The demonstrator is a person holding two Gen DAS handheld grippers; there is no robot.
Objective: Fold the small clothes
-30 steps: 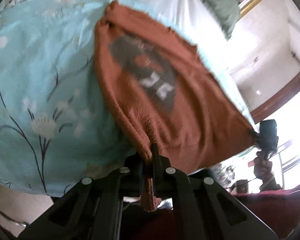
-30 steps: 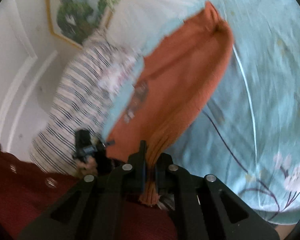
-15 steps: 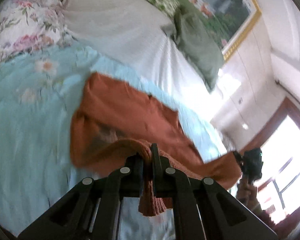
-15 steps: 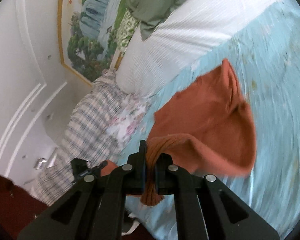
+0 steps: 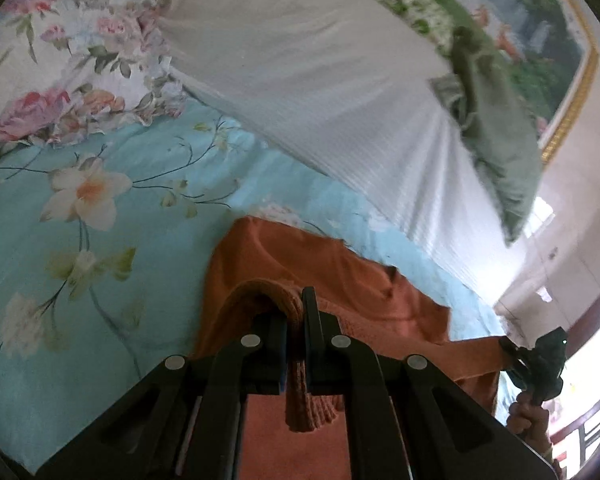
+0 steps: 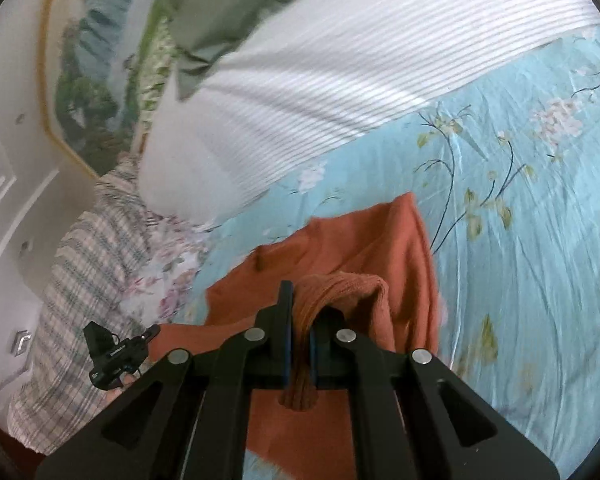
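A: We have the shirt [image 5: 340, 292] pinched in both tools. The left gripper [image 5: 295, 320] is clamped on one ribbed edge, the right gripper [image 6: 300, 312] on the other; no gap shows in either.

B: And the rest of it?

A: It lies on the blue sheet [image 5: 99, 240], near the white pillow [image 5: 320, 80], with the held edge stretched between us.

B: Then we should keep that edge taut and level, carry it across evenly, and let go only once the corners line up.

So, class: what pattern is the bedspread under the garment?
Light blue bedspread with a floral print, clearest in the left wrist view.
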